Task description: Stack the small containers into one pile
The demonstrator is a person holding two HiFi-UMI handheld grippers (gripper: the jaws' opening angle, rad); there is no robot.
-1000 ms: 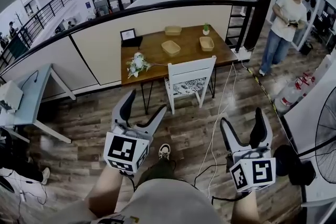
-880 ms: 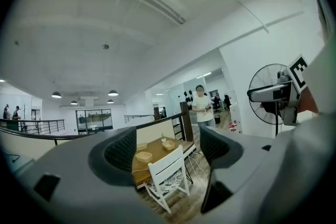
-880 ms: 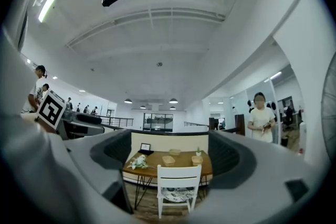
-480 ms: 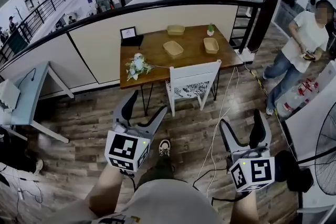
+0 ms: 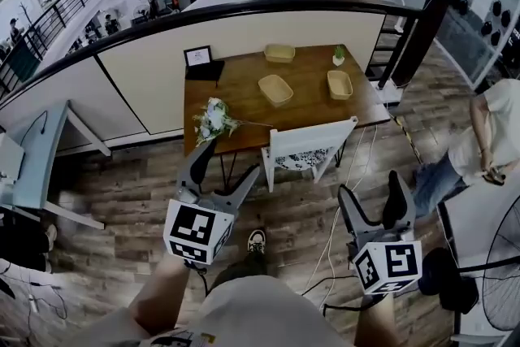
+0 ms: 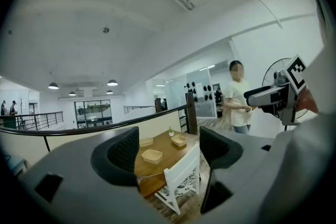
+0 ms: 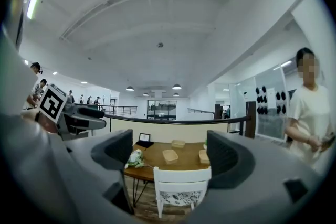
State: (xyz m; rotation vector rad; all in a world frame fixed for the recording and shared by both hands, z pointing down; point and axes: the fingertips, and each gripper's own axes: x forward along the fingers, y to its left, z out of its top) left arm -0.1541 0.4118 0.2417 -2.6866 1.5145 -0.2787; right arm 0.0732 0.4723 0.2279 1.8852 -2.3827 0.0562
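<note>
Well short of the worktop, the left tongs [image 5: 229,158] and the right tongs [image 5: 370,184] hang side by side over a wood-plank floor [image 5: 122,191], each held in one of the operator's hands. Both sets of jaws stand wide apart, with nothing between them, as each gripper view confirms. Just ahead of the tongs, a white chair [image 5: 307,149] is pushed in against the near edge of the wooden worktop [image 5: 244,85]. A spray of white flowers [image 5: 213,120] lies on the corner ahead of the left tongs.

Beyond the chair, the three small containers sit unstacked and well apart from one another. The middle container [image 5: 275,89] is roughly central on the worktop, the right container [image 5: 339,84] lies ahead of the right tongs, and the far container [image 5: 279,53] rests near the back edge. A small potted plant [image 5: 339,54] stands behind the right container, and a framed card [image 5: 197,55] occupies the far corner on the left tongs' side. Off to the right of the right tongs, a person in a white top and jeans [image 5: 483,138] stands on the floor. A curved black railing [image 5: 244,10] closes off the area behind the worktop.
</note>
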